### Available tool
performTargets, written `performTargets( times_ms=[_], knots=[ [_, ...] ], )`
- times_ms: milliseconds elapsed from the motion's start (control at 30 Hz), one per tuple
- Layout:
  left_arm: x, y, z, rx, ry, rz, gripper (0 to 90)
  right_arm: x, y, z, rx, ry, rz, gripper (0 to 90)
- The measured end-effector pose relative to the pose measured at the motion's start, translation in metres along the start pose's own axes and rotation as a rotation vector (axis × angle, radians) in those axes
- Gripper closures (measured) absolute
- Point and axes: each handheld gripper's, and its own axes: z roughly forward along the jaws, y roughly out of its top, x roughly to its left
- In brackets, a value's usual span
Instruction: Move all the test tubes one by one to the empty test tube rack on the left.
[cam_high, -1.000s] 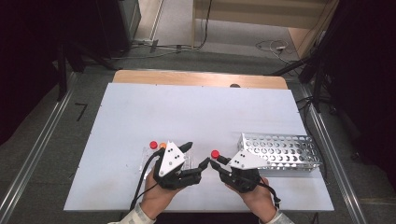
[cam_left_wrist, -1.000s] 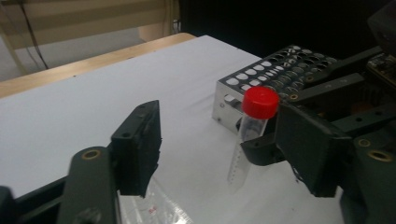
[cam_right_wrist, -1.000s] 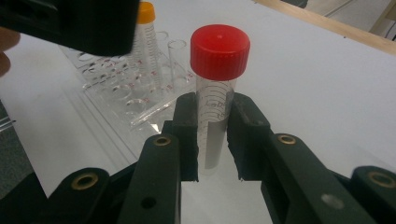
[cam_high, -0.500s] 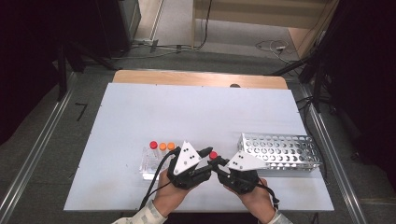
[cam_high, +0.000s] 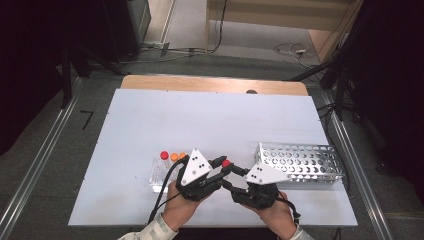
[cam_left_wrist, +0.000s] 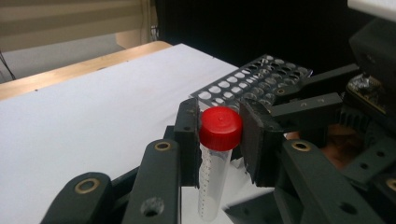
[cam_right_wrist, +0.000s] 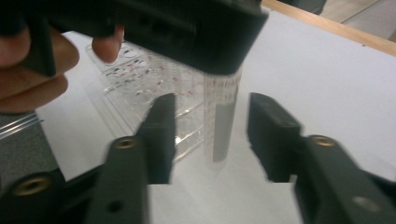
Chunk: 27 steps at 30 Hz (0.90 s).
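Change since a second ago: the left gripper (cam_high: 223, 169) has come away from the clear rack (cam_high: 161, 175) and now meets the right gripper (cam_high: 231, 176) just left of the metal rack (cam_high: 300, 163); the red-capped tube (cam_high: 226, 163) was with the right gripper then.
Left gripper: its jaws have just been closing and now pinch the tube (cam_left_wrist: 215, 154) right below the red cap (cam_left_wrist: 221, 128), as the left gripper view shows.
Right gripper: its jaws have just been opening; in the right gripper view (cam_right_wrist: 211, 135) they stand spread, one on each side of the tube's lower body (cam_right_wrist: 222, 119), clear of it.
Tube: upright, above the bench (cam_high: 210, 120), just left of the metal rack's near end.
Clear rack: left of the metal rack, well apart from it, with a red cap (cam_high: 164, 155) and two orange caps (cam_high: 178, 156) at its far end.
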Motion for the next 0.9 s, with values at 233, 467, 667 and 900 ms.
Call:
performTargets(
  times_ms=[233, 467, 667, 900],
  knots=[
    [0.011, 0.005, -0.022, -0.013, 0.020, -0.029, 70.6, -0.008, -0.002, -0.010, -0.005, 0.020, 0.040, 28.0],
    [0.029, 0.010, -0.051, -0.035, 0.072, -0.054, 70.6, -0.018, -0.006, -0.019, -0.018, -0.003, 0.064, 27.8],
    [0.045, 0.010, -0.073, -0.033, 0.121, -0.078, 70.6, -0.025, -0.010, -0.025, -0.020, -0.029, 0.081, 27.9],
    [0.062, 0.006, -0.098, -0.022, 0.198, -0.085, 70.6, -0.033, -0.014, -0.032, -0.026, -0.053, 0.103, 28.1]
  ],
)
